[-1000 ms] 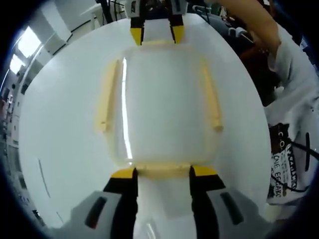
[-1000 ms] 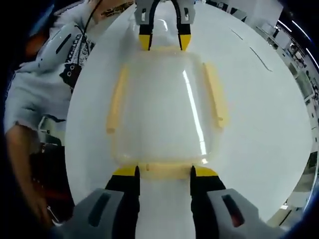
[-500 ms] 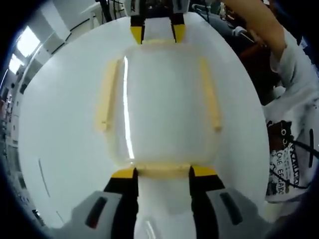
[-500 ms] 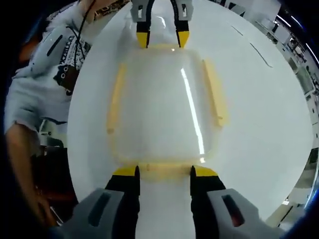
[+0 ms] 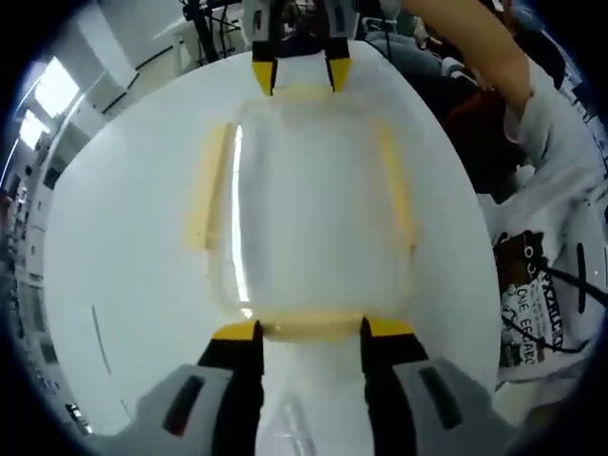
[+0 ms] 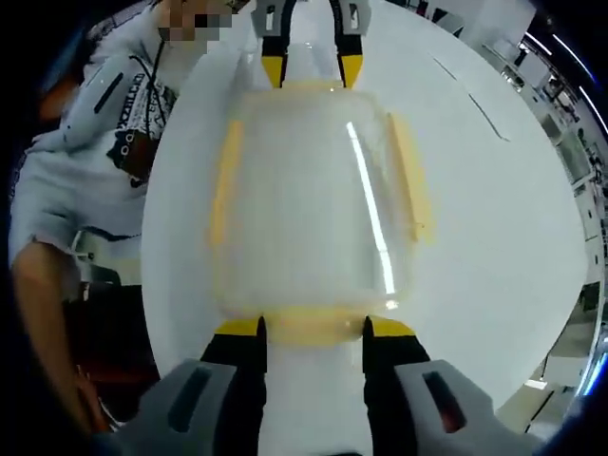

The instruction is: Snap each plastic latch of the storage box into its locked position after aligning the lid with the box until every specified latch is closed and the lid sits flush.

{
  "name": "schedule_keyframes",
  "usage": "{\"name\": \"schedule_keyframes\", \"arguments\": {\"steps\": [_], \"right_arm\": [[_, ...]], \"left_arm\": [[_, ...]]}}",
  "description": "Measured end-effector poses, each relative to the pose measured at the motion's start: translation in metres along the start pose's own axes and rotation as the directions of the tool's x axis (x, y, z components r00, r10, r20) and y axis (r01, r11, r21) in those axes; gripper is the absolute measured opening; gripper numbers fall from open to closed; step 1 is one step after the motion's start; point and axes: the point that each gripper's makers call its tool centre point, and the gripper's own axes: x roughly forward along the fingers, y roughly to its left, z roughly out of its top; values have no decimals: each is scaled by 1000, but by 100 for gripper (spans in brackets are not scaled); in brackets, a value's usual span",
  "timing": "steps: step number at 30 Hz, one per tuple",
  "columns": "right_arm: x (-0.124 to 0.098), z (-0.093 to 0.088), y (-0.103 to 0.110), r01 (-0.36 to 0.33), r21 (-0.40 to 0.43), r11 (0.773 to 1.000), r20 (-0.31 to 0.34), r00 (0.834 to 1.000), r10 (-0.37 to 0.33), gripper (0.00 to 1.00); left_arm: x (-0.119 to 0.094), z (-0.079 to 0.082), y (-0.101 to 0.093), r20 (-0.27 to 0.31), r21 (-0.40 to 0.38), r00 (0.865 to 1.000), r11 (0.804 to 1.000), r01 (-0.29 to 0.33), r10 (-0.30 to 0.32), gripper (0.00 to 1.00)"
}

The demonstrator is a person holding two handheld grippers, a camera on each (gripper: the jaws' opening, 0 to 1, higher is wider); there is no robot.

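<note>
A clear plastic storage box (image 5: 304, 209) with its lid on sits on a round white table (image 5: 114, 285). Pale yellow latches (image 5: 204, 190) run along both long sides. My left gripper (image 5: 312, 331) is open, its yellow-tipped jaws on either side of the near end latch (image 5: 309, 327). At the far end, my right gripper (image 5: 294, 74) stands over the opposite latch. In the right gripper view the box (image 6: 304, 190) looks the same from the other end. There my right gripper (image 6: 313, 328) is open around its end latch (image 6: 312, 326), and the left gripper (image 6: 311, 68) is at the far end.
A person in a white printed shirt (image 5: 546, 285) stands at the table's edge, with a bare arm (image 5: 475, 47) reaching over it. The same person (image 6: 95, 142) is at the left of the right gripper view. Bare table (image 6: 494, 237) surrounds the box.
Both cameras have tilted slightly, so the box looks a little nearer. Each gripper stays at its own end latch, with its jaws at the same width.
</note>
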Motion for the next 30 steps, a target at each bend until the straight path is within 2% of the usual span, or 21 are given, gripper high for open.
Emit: {"name": "schedule_keyframes", "arguments": {"steps": [7,12,23,30], "right_arm": [[-16,14,-1,28,-8,1000,-6,1000,-28,38],[-25,31,2,40,-22,999,0,999,-40,38],[-33,77,2,61,-73,995,31,998,-59,38],[-30,102,2,57,-93,994,15,998,-56,38]], "left_arm": [[-25,-1,3,29,3,999,1000,-17,17,39],[-38,-8,2,39,-4,999,1000,-23,24,39],[-70,-37,-2,25,-36,999,998,-47,48,39],[-87,-57,-6,42,-58,997,996,-63,65,39]]}}
